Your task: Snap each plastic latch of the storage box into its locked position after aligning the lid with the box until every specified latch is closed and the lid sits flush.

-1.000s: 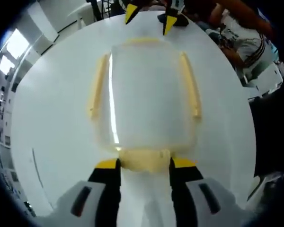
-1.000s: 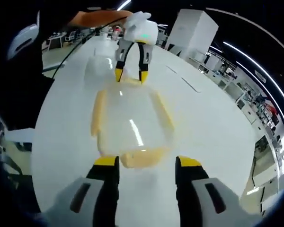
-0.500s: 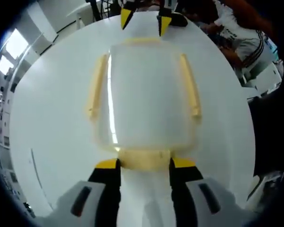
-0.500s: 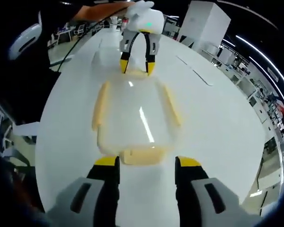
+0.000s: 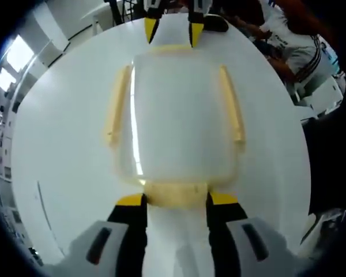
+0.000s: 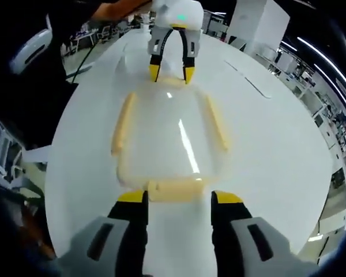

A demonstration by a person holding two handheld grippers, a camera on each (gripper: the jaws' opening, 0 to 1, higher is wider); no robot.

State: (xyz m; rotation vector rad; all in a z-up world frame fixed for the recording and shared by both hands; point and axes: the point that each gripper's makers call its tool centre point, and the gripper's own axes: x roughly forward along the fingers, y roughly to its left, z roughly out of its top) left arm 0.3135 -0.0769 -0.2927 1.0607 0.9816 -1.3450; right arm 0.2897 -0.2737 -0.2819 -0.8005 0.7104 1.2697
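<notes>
A clear storage box [image 5: 181,118] with its lid on lies in the middle of the white counter [image 5: 63,144], pale yellow latches along its sides and ends. The left hand-held gripper [image 5: 176,201] has its jaws spread wide, one at each end of the near end latch [image 5: 176,194] — gripping nothing. The right hand-held gripper [image 6: 177,199] is at the opposite end, jaws equally wide on either side of that end's latch [image 6: 174,189], also holding nothing. The long side latches [image 5: 118,104] lie against the box walls.
</notes>
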